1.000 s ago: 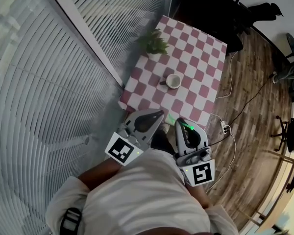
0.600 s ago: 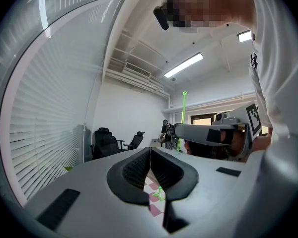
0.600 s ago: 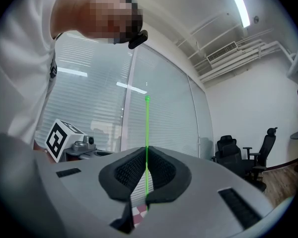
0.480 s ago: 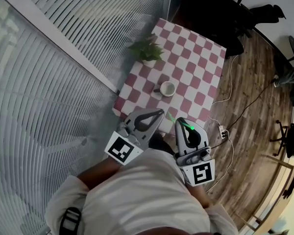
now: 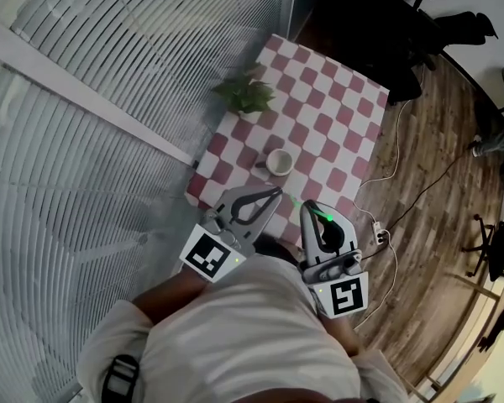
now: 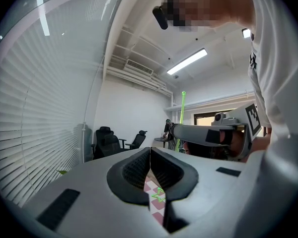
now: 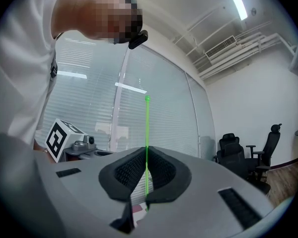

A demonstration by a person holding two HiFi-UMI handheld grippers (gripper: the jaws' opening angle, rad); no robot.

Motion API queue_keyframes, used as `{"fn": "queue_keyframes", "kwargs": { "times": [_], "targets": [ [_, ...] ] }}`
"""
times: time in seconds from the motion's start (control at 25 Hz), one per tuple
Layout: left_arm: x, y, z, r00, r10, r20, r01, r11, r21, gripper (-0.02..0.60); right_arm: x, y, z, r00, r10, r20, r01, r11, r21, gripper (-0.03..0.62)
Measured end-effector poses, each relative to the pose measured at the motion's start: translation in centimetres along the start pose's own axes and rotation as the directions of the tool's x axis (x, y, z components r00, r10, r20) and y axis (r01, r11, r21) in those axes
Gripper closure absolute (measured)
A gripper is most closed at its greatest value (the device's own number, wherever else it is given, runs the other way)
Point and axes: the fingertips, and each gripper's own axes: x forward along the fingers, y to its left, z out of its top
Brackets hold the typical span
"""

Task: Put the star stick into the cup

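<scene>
Right fingers were clamped on the upright star stick; left fingers closed together, empty. Cup stood at 12 o'clock on the counter, well apart. Risk: stick striking rim, tipping cup.

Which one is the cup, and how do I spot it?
Find the table with the red-and-white checked cloth, beside the window blinds. Two things stand on it: a leafy green plant at the edge by the blinds, and the cup nearer the middle. The cup is the small, round, white one.
</scene>
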Motion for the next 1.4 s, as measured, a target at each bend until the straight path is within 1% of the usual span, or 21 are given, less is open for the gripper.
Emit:
{"fn": "queue_keyframes", "kwargs": {
  "times": [0.28, 0.48, 0.68, 0.96, 1.24, 1.4],
  "targets": [
    [2.8, 0.3, -0.3, 1.0, 0.018, -0.01, -0.017, 1.0, 0.003, 0.549, 0.3, -2.9, -0.5, 1.0, 0.018, -0.007, -0.017, 1.0, 0.011, 0.557],
    [4.3, 0.2, -0.8, 0.999, 0.029, -0.015, -0.029, 1.0, -0.01, 0.549, 0.4, -4.5, -0.8, 1.0, 0.025, -0.009, -0.025, 1.0, 0.018, 0.557],
    [4.9, 0.3, -1.1, 0.999, 0.044, -0.015, -0.044, 0.999, -0.024, 0.549, 0.5, -5.2, -1.3, 0.999, 0.039, -0.02, -0.039, 0.999, 0.023, 0.557],
    [4.9, 1.3, -1.4, 0.999, 0.046, -0.024, -0.047, 0.999, -0.017, 0.549, 1.8, -5.3, -1.6, 0.998, 0.055, -0.022, -0.054, 0.998, 0.022, 0.557],
    [5.0, 2.5, -1.7, 0.999, 0.017, -0.038, -0.018, 1.0, -0.024, 0.549, 3.2, -5.3, -1.9, 0.999, 0.039, -0.03, -0.038, 0.999, 0.033, 0.557],
    [5.1, 3.2, -2.4, 0.998, -0.013, -0.064, 0.012, 1.0, -0.007, 0.549, 4.0, -5.4, -2.5, 0.999, 0.028, -0.038, -0.027, 0.999, 0.036, 0.557]
  ]
}}
